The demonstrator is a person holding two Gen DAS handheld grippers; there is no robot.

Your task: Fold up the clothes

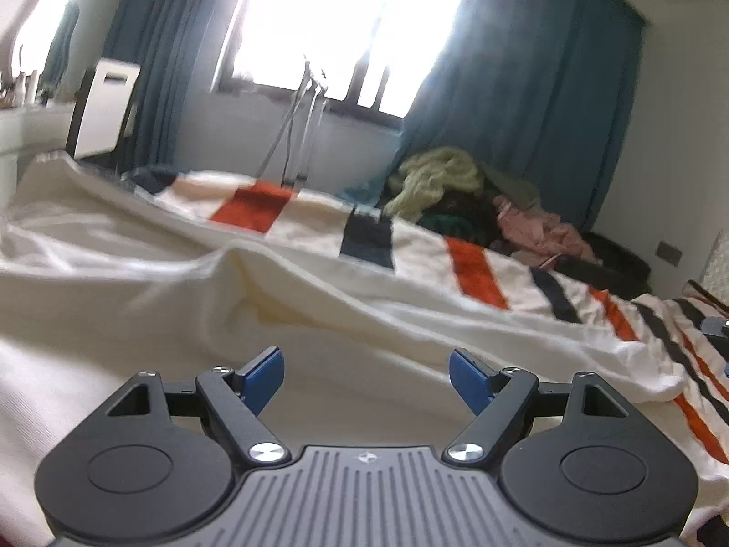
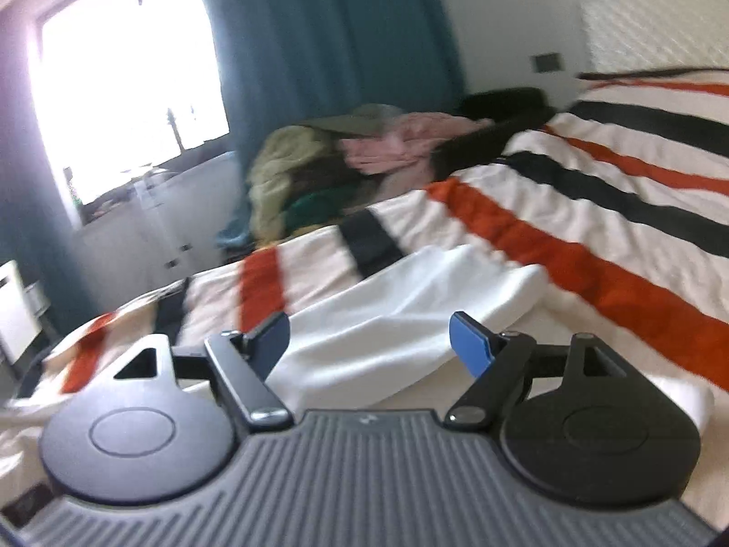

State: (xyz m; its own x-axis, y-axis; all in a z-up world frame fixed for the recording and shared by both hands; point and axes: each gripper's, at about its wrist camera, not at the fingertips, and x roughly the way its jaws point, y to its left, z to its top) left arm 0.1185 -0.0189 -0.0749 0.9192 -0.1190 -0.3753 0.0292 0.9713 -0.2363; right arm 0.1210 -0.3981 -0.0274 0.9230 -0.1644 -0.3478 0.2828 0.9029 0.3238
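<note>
A cream-white garment point(image 1: 191, 291) lies spread and rumpled across the striped bed cover point(image 1: 474, 269). My left gripper point(image 1: 367, 376) hovers low over it, jaws wide apart, nothing between the blue pads point(image 1: 266, 376). In the right wrist view the same white garment point(image 2: 401, 314) shows a folded, rounded end on the bed cover point(image 2: 592, 209). Just above that end my right gripper point(image 2: 369, 342) stands open and empty. The right wrist view is blurred by motion.
A heap of unfolded clothes point(image 1: 460, 196), green, pink and dark, sits at the bed's far side by the teal curtains point(image 1: 524, 91); the clothes heap point(image 2: 346, 159) shows in the right wrist view too. A bright window point(image 1: 346, 23) and a white cabinet point(image 1: 105, 109) stand behind.
</note>
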